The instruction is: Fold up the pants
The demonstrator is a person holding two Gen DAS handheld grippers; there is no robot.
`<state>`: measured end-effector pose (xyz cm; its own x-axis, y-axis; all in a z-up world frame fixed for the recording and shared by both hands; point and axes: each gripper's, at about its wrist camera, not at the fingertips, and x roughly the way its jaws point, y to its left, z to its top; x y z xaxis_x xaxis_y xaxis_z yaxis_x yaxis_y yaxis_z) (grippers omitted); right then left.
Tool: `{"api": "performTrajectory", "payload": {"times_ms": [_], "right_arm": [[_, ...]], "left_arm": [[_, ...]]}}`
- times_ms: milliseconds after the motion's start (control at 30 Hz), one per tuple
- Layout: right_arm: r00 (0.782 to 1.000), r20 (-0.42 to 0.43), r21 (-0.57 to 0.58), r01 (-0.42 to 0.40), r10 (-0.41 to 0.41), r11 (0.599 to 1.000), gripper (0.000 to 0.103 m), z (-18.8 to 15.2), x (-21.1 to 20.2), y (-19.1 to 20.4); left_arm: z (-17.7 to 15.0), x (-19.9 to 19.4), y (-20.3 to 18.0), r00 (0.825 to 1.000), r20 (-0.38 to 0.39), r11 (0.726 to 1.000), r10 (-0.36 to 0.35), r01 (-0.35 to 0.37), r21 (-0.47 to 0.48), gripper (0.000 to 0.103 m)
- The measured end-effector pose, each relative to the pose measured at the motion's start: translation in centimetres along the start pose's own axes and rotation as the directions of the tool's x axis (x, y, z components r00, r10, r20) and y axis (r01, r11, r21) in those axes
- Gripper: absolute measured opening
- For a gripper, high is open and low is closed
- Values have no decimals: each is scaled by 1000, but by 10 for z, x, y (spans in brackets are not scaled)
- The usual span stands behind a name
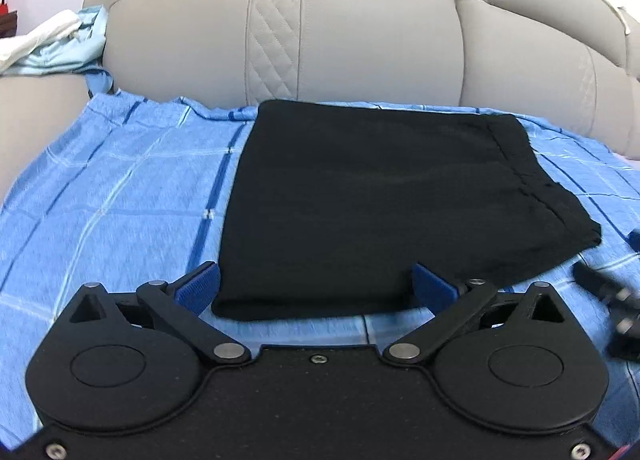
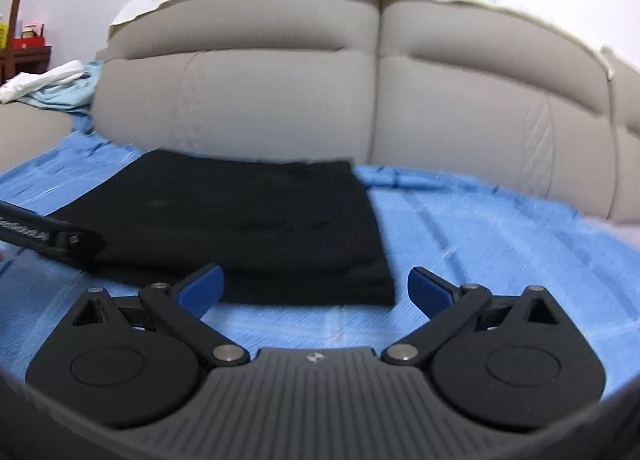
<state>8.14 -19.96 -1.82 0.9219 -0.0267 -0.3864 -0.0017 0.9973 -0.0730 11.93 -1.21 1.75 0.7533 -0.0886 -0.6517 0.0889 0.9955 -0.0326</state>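
Note:
The black pants lie folded into a flat rectangle on a blue checked sheet; they also show in the right wrist view. My left gripper is open and empty, its blue fingertips astride the near edge of the fold. My right gripper is open and empty just in front of the fold's near right corner. The right gripper shows blurred at the right edge of the left wrist view. The left gripper shows at the left edge of the right wrist view.
The sheet covers the seat of a beige leather sofa, whose backrest rises close behind the pants. A heap of white and light blue cloth lies on the left armrest. Wooden furniture stands far left.

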Motion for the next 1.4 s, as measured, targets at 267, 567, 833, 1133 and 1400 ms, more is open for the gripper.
{"api": "performTrajectory", "payload": {"times_ms": [267, 567, 833, 1133, 1400], "right_arm": [[999, -47, -23, 3, -4, 1000, 103, -19, 12, 24], [998, -53, -11, -19, 18, 1000, 103, -27, 17, 27], [999, -49, -9, -23, 23, 1000, 103, -29, 17, 26], [999, -45, -13, -21, 20, 1000, 103, -29, 17, 26], [999, -44, -14, -20, 20, 1000, 103, -29, 17, 26]], "left_arm": [[-28, -1, -4, 1000, 1, 999, 31, -31, 18, 103], [-37, -3, -7, 999, 39, 999, 36, -38, 34, 103], [-34, 0, -7, 999, 23, 999, 23, -24, 43, 103], [-32, 2, -7, 1000, 12, 999, 17, -18, 51, 103], [-32, 3, -9, 1000, 13, 999, 26, -27, 46, 103]]}}
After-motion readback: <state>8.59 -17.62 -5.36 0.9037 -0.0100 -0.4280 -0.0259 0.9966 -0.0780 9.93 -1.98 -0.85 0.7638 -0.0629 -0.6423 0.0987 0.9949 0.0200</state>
